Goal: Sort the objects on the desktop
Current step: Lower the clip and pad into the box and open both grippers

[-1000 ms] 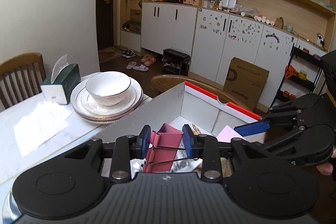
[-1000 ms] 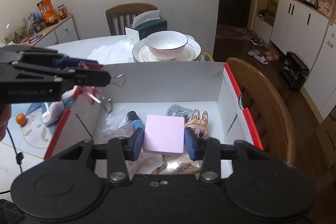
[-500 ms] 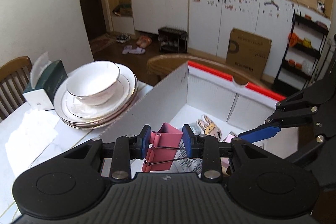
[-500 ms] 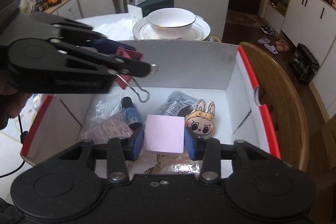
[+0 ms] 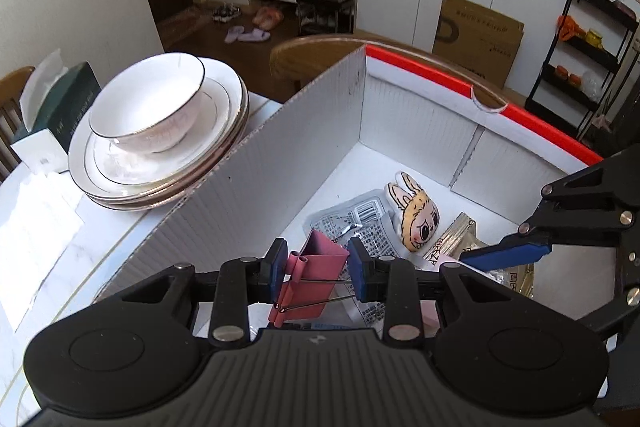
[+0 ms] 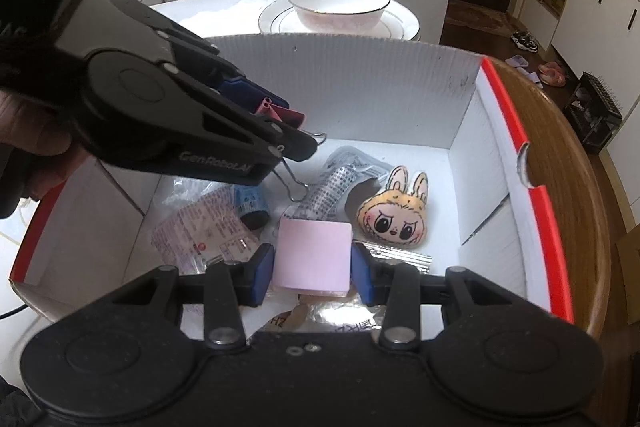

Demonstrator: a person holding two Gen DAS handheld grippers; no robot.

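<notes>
Left tongs [image 5: 317, 270]: mine, clamped on the pink binder clip [image 5: 310, 277], pads on its two sides.
Clip, axis: long body runs away from me and tips downward; wire handles [image 6: 295, 183] hang under the pads, loops toward the box floor.
Right tongs [image 6: 312, 264]: mine, gripping the pink sticky-note pad [image 6: 313, 254], pads against its left and right edges.
Pad, facing: flat face up toward the camera, edges square to the fingers.
Box [image 6: 344, 67]: white corrugated, red rim, standing on the tabletop [image 5: 36, 247] at its edge nearest the wooden chair [image 6: 576, 163].
Where: both things hang above the box's open inside; clip over the side toward the plates, pad over the near middle.
In box: rabbit-face charm [image 6: 394, 211], foil packets [image 6: 340, 183], small blue-labelled bottle [image 6: 251, 205].
Beside box: bowl [image 5: 146, 103] on stacked plates [image 5: 160, 163], tissue box [image 5: 56, 111] behind them.
Change: a second ago both tongs stood higher, near rim level; now they tilt steeper into the box. Grips unchanged.
</notes>
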